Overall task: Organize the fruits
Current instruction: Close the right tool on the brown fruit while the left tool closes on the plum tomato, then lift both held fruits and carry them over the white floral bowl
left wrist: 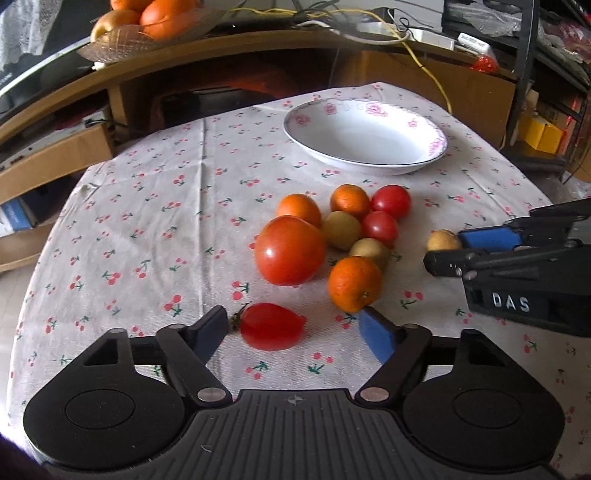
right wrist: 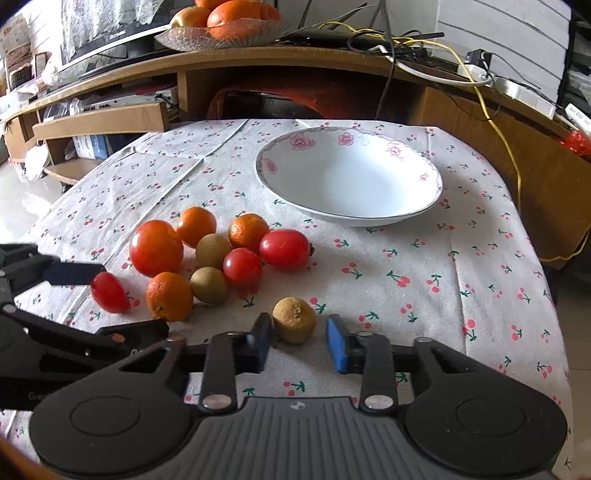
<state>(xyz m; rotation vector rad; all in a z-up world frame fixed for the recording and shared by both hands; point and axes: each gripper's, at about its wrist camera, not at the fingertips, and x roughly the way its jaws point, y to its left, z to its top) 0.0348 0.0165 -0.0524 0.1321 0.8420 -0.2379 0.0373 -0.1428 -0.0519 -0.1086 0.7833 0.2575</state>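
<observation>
A heap of fruit lies mid-table on the cherry-print cloth: a big tomato (left wrist: 290, 250), oranges (left wrist: 354, 283), small tomatoes (left wrist: 390, 201) and brown round fruits (left wrist: 341, 230). An empty flowered white plate (left wrist: 365, 136) (right wrist: 349, 181) stands behind the heap. My left gripper (left wrist: 295, 332) (right wrist: 110, 302) is open, with an elongated red tomato (left wrist: 271, 326) (right wrist: 109, 292) lying on the cloth between its fingers. My right gripper (right wrist: 300, 345) (left wrist: 458, 251) is open around a lone brown fruit (right wrist: 294, 319) (left wrist: 443, 240); its left finger is very close to the fruit.
A glass bowl of oranges (left wrist: 147, 29) (right wrist: 221, 26) sits on the curved wooden desk (right wrist: 295, 55) behind the table, among cables (right wrist: 480, 85). Cardboard boxes (right wrist: 99, 118) stand at the far left. The table rim drops off to the right (right wrist: 546, 280).
</observation>
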